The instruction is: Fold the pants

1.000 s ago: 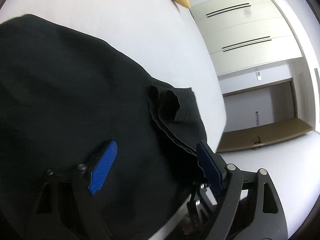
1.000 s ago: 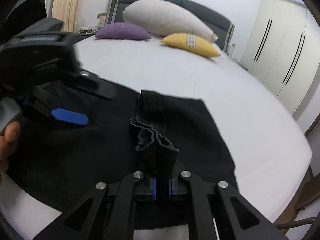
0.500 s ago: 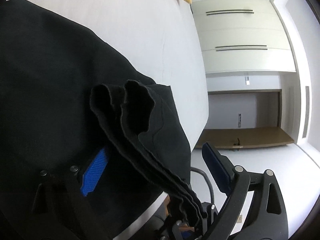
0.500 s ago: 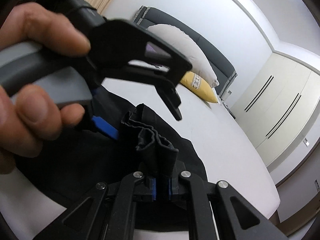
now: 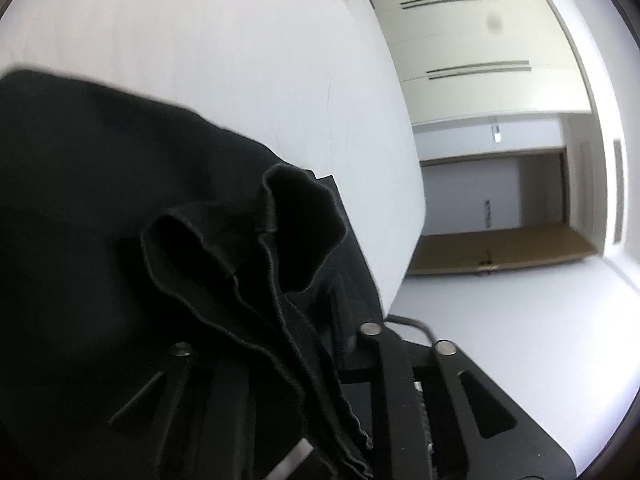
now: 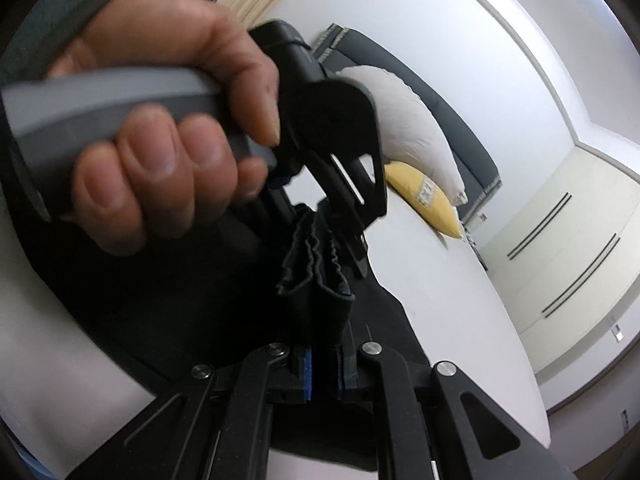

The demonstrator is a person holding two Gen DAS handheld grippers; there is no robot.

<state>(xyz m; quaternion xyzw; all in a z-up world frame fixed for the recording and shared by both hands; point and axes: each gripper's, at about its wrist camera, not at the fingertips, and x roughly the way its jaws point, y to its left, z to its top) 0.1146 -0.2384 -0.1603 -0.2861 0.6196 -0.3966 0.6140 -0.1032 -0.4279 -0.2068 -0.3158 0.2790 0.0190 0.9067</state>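
Black pants (image 5: 100, 208) lie spread on the white bed (image 5: 200, 40). A pleated bunch of their edge (image 5: 260, 248) rises between the fingers of my left gripper (image 5: 280, 320), whose jaws are closing tight on it; the pads are hidden by cloth. In the right wrist view the same bunch (image 6: 316, 276) stands up from my right gripper (image 6: 324, 368), which is shut on it between its blue pads (image 6: 307, 376). Just beyond, the left gripper (image 6: 352, 240) clamps the bunch's top, held by a person's hand (image 6: 160, 152).
The bed's edge (image 5: 408, 240) drops to a pale floor (image 5: 520, 340) on the right. A white pillow (image 6: 412, 132) and a yellow pillow (image 6: 424, 200) lie by the dark headboard (image 6: 472, 152). Cream wardrobe doors (image 5: 480, 40) line the far wall.
The left gripper has moved in over the bunched pants edge and gone from wide open to closed on it. The right gripper kept its hold and rolled, tilting its view.
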